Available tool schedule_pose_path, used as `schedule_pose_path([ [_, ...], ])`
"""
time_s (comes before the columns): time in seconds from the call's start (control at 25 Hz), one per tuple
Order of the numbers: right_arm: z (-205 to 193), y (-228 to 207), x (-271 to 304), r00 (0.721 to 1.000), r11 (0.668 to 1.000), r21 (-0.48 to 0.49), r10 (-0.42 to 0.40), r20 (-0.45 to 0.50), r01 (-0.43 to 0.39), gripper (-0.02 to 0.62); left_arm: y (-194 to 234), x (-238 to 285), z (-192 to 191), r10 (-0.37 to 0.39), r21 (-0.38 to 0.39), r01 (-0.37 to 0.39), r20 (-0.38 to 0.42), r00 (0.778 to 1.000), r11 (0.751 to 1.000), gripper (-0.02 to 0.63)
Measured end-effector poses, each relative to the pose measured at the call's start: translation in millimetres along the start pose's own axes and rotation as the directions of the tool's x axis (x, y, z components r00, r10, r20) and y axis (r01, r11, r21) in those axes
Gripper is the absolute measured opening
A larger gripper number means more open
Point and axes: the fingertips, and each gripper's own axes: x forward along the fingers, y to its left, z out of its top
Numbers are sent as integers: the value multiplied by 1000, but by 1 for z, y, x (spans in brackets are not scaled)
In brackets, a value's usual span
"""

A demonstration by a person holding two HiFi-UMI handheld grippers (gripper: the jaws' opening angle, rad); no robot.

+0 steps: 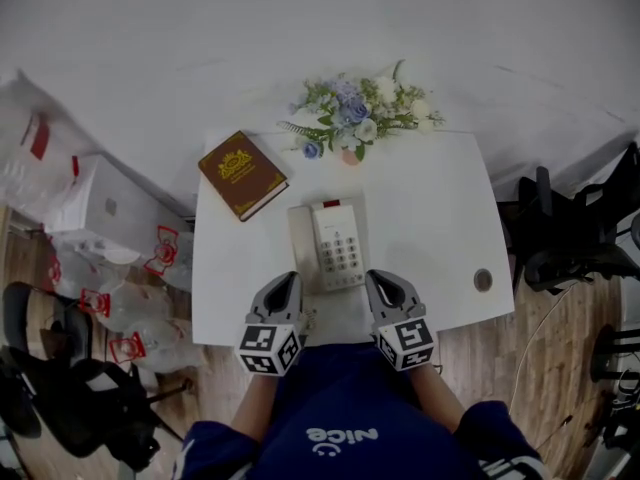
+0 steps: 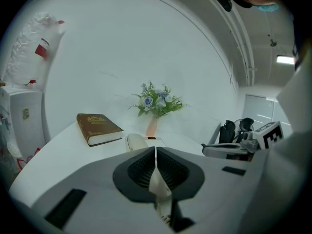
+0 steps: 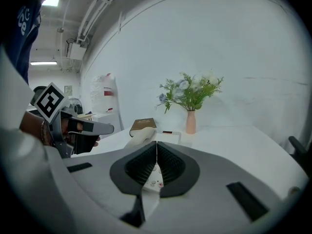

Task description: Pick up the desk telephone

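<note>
At the near edge of the white desk (image 1: 430, 218), the desk telephone (image 1: 330, 245) lies flat with its handset (image 1: 303, 243) in the cradle on the left and the keypad on the right, its near end between the two tools. The main risk, as I judge it, is the handset: it only rests on the base, so if the base is lifted unevenly from one side it could slide out and drop. A second risk is a nudge. The phone is smooth plastic on a smooth top, and a jaw tip arriving off-line could push it toward the book (image 1: 242, 174) or back at the vase of flowers (image 1: 355, 113) rather than seat on it (no cord shows in any view, so whether one would tug is unknown). The left gripper (image 1: 290, 278) is clenched, its ribbed pads pressed together with nothing caught between them, and its own view shows only the phone's pale body beyond the tips. The right gripper (image 1: 378, 278) is likewise closed tight and empty. Each tip sits just beside a near corner of the phone, and I see no clear contact. Both must open before any grasp is possible.
</note>
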Motion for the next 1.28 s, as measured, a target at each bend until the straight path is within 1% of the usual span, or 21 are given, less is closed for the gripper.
schedule_pose_path([
  [0.2,6,-11,12,1000,1000,-5,23,-20,-23,23,1,10,0,-2,-40,2,-19,1000,999,17],
  [0.32,7,-19,20,999,999,37,42,-33,-40,23,3,14,-1,8,-53,-10,-29,1000,999,18],
  [0.4,7,-21,25,996,996,61,70,-50,-67,25,4,17,0,13,-55,-15,-31,999,998,18],
  [0.48,6,-20,30,990,991,82,116,-78,-109,27,6,19,2,10,-72,-13,-29,1000,997,20],
  [0.52,6,-20,34,987,987,98,139,-87,-130,39,6,21,3,0,-93,-3,-31,1000,996,41],
  [0.56,7,-20,37,983,982,118,160,-93,-149,70,7,23,3,-15,-120,11,-36,999,993,104],
  [0.6,7,-21,41,979,976,141,179,-98,-165,122,8,25,3,-31,-147,24,-43,999,989,169],
  [0.64,7,-22,44,975,971,161,195,-103,-177,159,10,27,2,-43,-172,33,-51,998,985,189],
  [0.68,7,-24,47,972,967,177,207,-108,-186,163,12,30,1,-52,-194,40,-60,997,980,197],
  [0.76,7,-27,53,966,958,201,229,-122,-202,176,16,35,0,-77,-242,55,-84,993,969,228],
  [0.84,5,-29,59,952,944,235,270,-145,-232,206,21,41,-1,-106,-286,72,-105,989,956,269],
  [0.92,1,-29,65,933,924,278,316,-172,-261,218,27,46,1,-127,-303,85,-119,985,949,284],
  [1.0,-3,-33,70,923,914,307,333,-194,-265,225,33,52,1,-148,-328,98,-132,980,940,290],
  [1.12,-9,-42,80,920,907,343,328,-213,-244,226,41,61,-2,-193,-417,116,-145,970,901,313],
  [1.2,-14,-47,86,915,890,390,339,-220,-236,227,45,68,-6,-223,-469,128,-153,963,874,321],
  [1.28,-20,-53,93,908,868,441,353,-226,-227,227,47,73,-10,-254,-504,143,-159,954,852,324],
])
